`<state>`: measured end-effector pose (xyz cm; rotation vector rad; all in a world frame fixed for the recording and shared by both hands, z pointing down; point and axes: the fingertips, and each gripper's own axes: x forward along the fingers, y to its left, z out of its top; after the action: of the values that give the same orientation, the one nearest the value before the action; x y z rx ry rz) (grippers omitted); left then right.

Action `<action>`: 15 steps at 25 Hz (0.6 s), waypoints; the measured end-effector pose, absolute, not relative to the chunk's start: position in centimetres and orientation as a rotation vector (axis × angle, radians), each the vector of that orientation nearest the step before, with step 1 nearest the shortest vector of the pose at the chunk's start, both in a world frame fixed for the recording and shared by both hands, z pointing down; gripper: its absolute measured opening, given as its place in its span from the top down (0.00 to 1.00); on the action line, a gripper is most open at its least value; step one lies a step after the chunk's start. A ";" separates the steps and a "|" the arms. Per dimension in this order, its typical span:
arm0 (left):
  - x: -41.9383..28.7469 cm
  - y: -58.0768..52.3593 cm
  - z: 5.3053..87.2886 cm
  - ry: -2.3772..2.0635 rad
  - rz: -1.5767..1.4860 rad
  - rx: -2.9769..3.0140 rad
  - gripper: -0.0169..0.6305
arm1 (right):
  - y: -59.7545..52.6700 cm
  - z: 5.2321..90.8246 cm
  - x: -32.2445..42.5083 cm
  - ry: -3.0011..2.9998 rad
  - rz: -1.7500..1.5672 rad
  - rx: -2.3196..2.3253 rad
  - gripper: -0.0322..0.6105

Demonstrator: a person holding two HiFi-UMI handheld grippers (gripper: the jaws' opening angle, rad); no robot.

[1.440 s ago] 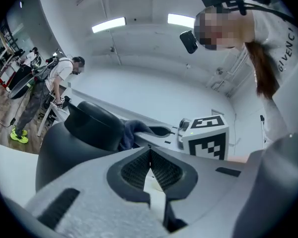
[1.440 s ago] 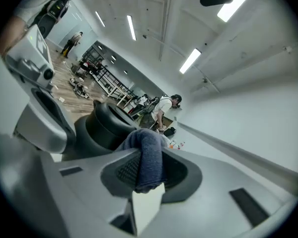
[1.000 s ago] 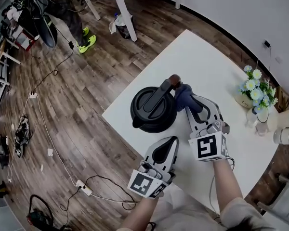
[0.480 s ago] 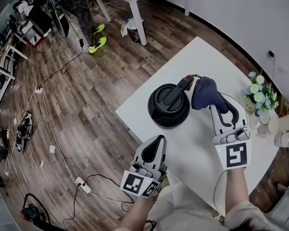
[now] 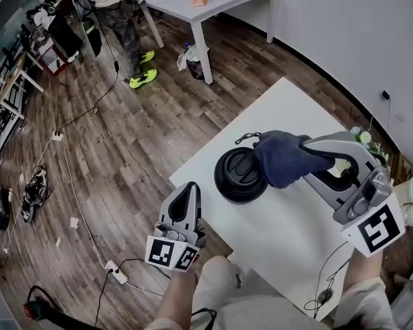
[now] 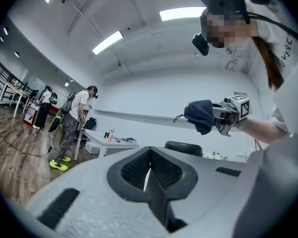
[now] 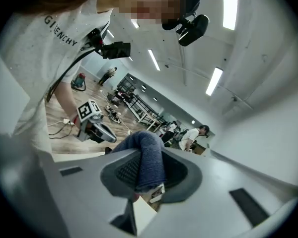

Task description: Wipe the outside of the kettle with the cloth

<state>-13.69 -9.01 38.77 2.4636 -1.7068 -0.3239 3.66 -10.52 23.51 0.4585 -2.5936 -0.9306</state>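
The black kettle stands upright on the white table, near its front corner. Just above and to its right hangs the dark blue cloth, lifted clear of the lid and clamped between the jaws of the right gripper. The left gripper hovers off the table's edge over the wooden floor, its jaws pressed together on nothing.
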 end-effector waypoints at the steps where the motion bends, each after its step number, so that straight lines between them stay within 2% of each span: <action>1: -13.9 -10.0 38.5 -1.700 -0.338 2.476 0.96 | -10.7 23.7 3.0 -2.599 -0.912 0.417 0.85; 15: -13.8 -22.2 35.4 -1.439 -0.338 2.775 0.96 | -19.3 31.3 -8.3 -2.525 -0.444 -0.093 0.85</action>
<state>-13.78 -22.15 35.40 2.7747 -1.4395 -0.3379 -8.30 -19.30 31.34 -0.0925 -2.5248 -0.4442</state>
